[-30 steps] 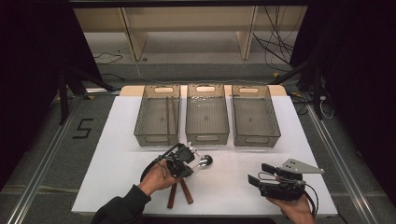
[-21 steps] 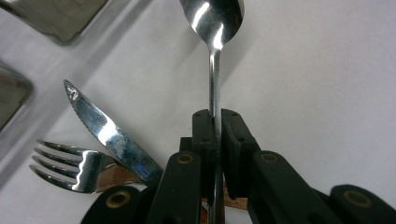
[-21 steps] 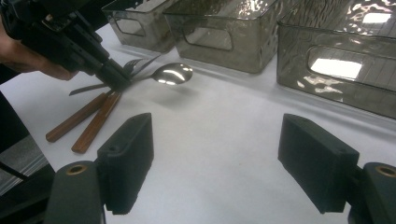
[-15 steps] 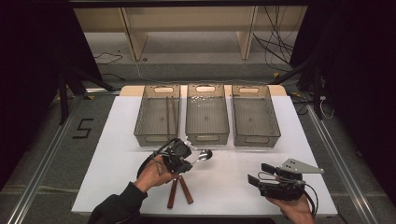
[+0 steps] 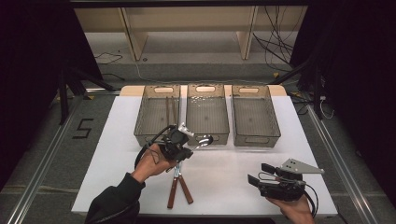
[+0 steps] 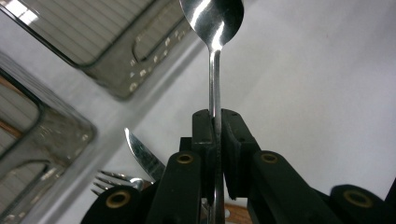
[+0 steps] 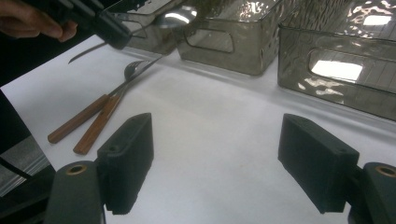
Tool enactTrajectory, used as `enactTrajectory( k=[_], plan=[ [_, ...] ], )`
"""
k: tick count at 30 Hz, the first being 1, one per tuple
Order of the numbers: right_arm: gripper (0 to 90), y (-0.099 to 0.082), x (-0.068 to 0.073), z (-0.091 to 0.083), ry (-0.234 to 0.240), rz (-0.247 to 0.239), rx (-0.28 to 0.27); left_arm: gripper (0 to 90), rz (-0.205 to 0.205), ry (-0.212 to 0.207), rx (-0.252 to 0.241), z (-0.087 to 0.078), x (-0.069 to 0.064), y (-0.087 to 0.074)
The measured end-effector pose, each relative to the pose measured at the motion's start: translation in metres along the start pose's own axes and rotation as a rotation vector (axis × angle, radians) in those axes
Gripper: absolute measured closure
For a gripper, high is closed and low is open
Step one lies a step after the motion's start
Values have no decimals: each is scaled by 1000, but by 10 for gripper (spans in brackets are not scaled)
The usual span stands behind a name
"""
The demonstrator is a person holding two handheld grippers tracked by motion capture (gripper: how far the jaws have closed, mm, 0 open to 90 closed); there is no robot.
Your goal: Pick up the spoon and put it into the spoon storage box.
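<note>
Left gripper (image 5: 189, 148): jaws clamped tight on the spoon's thin handle, lifted above the white table (image 5: 224, 182).
Spoon (image 6: 214, 28): held up off the table, bowl pointing towards the front of the middle bin (image 5: 207, 112).
Knife and fork (image 5: 179, 186): wooden handles, lying on the table just under the left gripper, blade and tines towards the bins.
Left bin (image 5: 158, 112): holds two long wooden-handled pieces.
Right bin (image 5: 254, 114): well apart from the spoon.
Right gripper (image 7: 215, 163): jaws wide apart, nothing between them, low near the table's front edge.
</note>
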State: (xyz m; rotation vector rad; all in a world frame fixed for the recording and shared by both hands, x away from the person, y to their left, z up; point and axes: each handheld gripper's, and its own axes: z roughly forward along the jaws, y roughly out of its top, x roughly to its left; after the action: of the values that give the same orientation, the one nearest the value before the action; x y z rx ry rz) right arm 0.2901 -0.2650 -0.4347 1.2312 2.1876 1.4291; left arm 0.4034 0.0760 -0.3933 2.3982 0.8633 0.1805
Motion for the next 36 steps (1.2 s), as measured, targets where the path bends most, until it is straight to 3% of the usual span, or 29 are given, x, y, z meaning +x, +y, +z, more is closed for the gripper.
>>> enactTrajectory(
  k=[11, 22, 36],
  plan=[
    [273, -1, 1, -1, 5, 2, 0, 845, -39, 1, -89, -10, 15, 31],
    [273, -1, 1, -1, 13, -3, 2, 846, -84, 19, -109, 3, 31, 55],
    [271, -2, 2, 0, 16, -3, 6, 845, -155, 47, -172, 12, 54, 79]
  ],
)
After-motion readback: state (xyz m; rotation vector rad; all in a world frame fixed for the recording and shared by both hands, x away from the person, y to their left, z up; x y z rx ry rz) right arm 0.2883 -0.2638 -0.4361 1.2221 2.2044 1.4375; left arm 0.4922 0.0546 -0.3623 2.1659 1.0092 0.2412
